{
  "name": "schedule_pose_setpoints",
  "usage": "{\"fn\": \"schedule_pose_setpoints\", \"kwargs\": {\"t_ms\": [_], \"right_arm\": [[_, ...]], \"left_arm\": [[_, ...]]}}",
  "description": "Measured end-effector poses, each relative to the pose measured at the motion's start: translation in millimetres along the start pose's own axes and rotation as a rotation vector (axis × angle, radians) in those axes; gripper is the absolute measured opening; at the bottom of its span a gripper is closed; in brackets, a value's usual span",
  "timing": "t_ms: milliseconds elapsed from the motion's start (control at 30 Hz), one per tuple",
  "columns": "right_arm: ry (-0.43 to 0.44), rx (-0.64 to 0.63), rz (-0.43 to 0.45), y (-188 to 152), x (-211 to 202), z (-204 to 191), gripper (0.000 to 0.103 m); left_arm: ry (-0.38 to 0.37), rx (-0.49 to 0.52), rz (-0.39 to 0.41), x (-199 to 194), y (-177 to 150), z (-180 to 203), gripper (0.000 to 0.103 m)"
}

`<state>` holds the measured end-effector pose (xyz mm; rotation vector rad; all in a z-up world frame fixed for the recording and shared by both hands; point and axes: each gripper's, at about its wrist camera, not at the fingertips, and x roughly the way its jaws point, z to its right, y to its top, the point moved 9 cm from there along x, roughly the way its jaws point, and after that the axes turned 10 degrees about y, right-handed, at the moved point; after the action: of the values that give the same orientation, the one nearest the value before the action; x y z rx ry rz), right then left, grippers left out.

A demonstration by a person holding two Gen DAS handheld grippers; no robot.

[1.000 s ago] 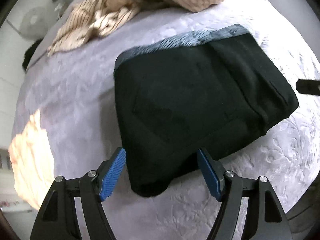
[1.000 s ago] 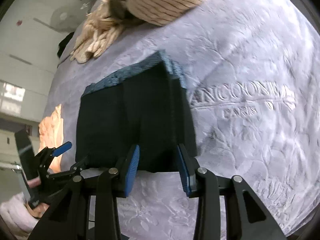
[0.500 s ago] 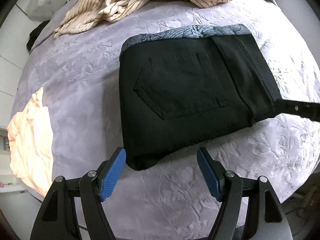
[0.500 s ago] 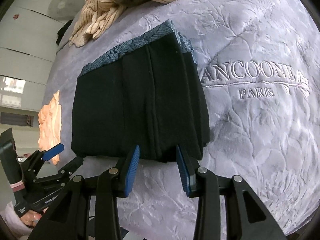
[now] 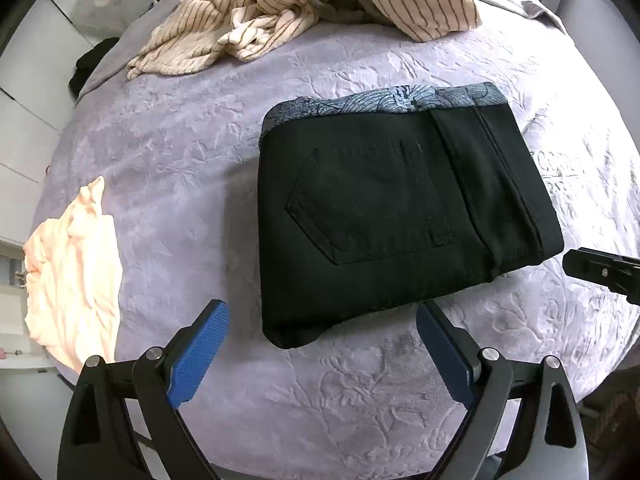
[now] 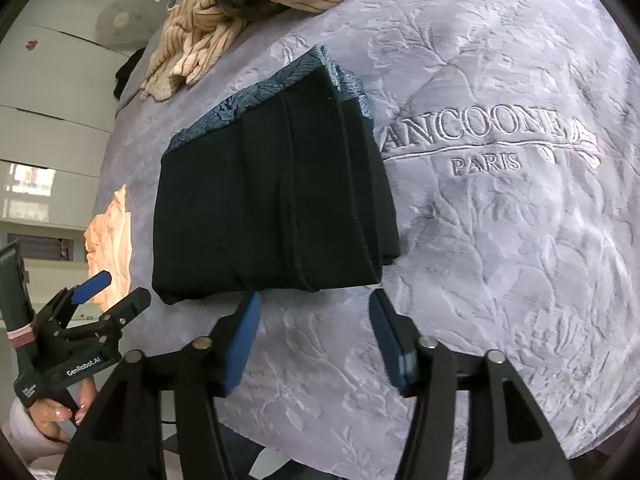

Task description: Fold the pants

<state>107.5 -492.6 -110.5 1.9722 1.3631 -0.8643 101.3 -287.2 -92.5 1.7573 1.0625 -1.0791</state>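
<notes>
both grippers have backed off the folded pants (image 5: 396,216), fingers apart.

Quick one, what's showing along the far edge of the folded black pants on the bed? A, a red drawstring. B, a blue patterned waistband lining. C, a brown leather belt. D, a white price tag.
B: a blue patterned waistband lining runs along the far edge of the folded black pants.

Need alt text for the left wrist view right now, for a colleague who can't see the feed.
Folded black pants with a blue patterned waistband lie flat on a lavender embossed bedspread, just beyond the open, empty left gripper. A striped beige garment pile sits at the far edge, a peach cloth at left.
</notes>
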Motion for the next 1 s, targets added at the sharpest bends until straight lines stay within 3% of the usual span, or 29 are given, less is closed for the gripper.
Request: {"fn": "schedule_pose_setpoints", "kwargs": {"t_ms": [167, 267, 400, 700, 1000], "right_arm": [[-0.011, -0.005, -0.002, 2.1, -1.6, 3.5, 0.079], [-0.024, -0.022, 0.006, 4.1, -2.2, 4.0, 0.081], [-0.081, -0.087, 0.060, 11.6, -9.3, 3.7, 0.092], [-0.093, -0.078, 0.058, 15.7, -10.0, 11.7, 0.093], [-0.047, -0.007, 0.016, 18.8, -2.6, 19.8, 0.093]], "left_arm": [[-0.014, -0.013, -0.012, -0.3, -0.9, 1.8, 0.095], [-0.008, -0.019, -0.016, -0.4, -1.4, 2.1, 0.095], [-0.005, -0.020, -0.019, -0.4, -1.9, 3.2, 0.095], [0.004, -0.025, -0.043, 3.4, -5.1, 4.3, 0.095], [0.009, -0.032, -0.069, 11.5, -2.7, 5.9, 0.095]]}}
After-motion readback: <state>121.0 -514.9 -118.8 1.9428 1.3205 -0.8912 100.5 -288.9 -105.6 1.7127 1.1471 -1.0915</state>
